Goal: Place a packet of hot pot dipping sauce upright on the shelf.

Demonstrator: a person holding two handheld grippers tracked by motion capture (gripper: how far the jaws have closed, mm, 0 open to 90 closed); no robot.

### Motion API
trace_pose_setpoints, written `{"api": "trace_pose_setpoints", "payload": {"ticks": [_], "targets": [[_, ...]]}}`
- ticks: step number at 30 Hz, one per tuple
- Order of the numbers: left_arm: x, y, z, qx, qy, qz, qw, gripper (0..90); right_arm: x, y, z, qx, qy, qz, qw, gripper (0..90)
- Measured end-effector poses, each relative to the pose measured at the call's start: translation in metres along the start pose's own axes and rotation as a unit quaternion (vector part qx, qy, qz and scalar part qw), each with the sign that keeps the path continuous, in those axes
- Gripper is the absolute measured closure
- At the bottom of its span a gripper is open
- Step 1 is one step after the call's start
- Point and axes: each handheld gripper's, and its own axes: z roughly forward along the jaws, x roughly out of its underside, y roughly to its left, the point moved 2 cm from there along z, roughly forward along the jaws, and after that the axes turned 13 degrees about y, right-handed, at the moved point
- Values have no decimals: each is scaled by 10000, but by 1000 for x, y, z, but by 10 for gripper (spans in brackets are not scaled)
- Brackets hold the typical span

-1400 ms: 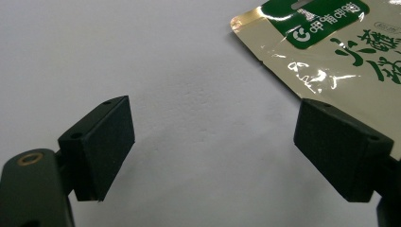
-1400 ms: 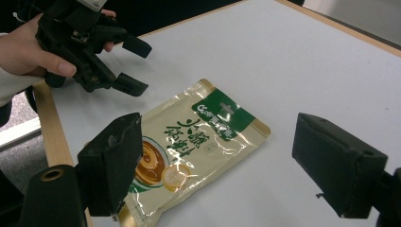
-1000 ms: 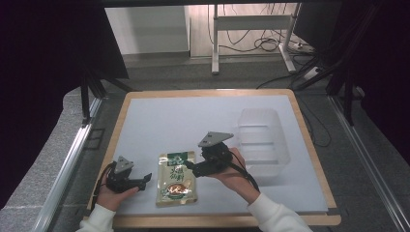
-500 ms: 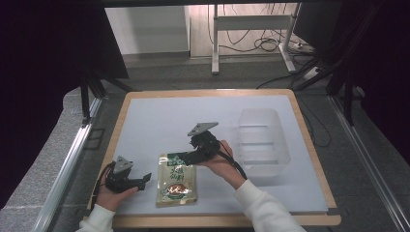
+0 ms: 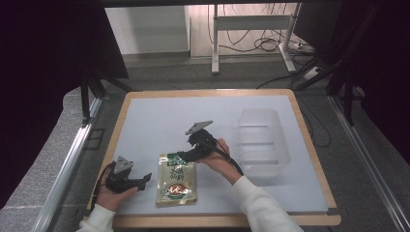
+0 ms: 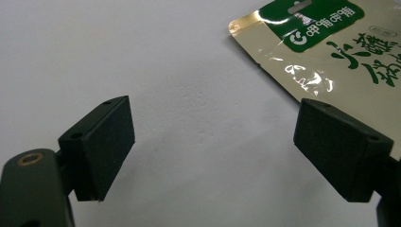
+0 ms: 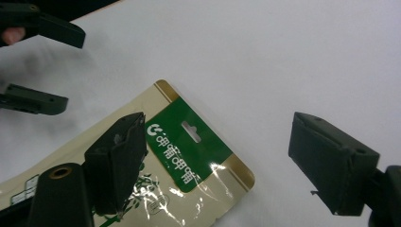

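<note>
On the near half of a white counter (image 5: 159, 121) with a wooden rim lies a flat snack pouch (image 5: 177, 179), gold with a green header strip and a hang hole, its header end pointing away from the person. Over the past second the right tool (image 5: 186, 155) has swung in from the pouch's right side and now hovers over that header edge, tilted down toward it; in the right gripper view its jaws stand wide apart, one above the pouch (image 7: 189, 156) beside the green strip and the other out over bare counter, so nothing is gripped yet. That shift suggests a pickup by the top edge is about to begin, and the jaws will need to drop and close before the pouch can be lifted. The left tool (image 5: 142, 180) has stayed where it was, resting low just left of the pouch, jaws spread open too; in the left gripper view the pouch's corner (image 6: 331, 56) lies past one pad. A clear plastic bin (image 5: 263, 140) sits to the right, apart from the pouch and apparently with nothing in it, a likely destination. Beyond the counter are a grey floor, a white table frame (image 5: 251, 29) with loose cables, and dark curtains on both sides.
</note>
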Motion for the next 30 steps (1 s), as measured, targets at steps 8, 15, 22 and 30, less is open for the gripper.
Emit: {"api": "trace_pose_setpoints", "payload": {"ticks": [8,15,22,30], "targets": [[0,0,0,6,7,12,10000,131,9,-13,21,-141,314,120,9993,221],[0,0,0,6,-1,5,10000,131,15,-19,33,-325,481,150,9982,245],[0,0,0,20,1,8,10000,131,19,-18,43,-406,651,104,9970,255],[0,0,0,23,0,6,10000,131,18,-12,43,-675,652,-32,9956,302]]}}
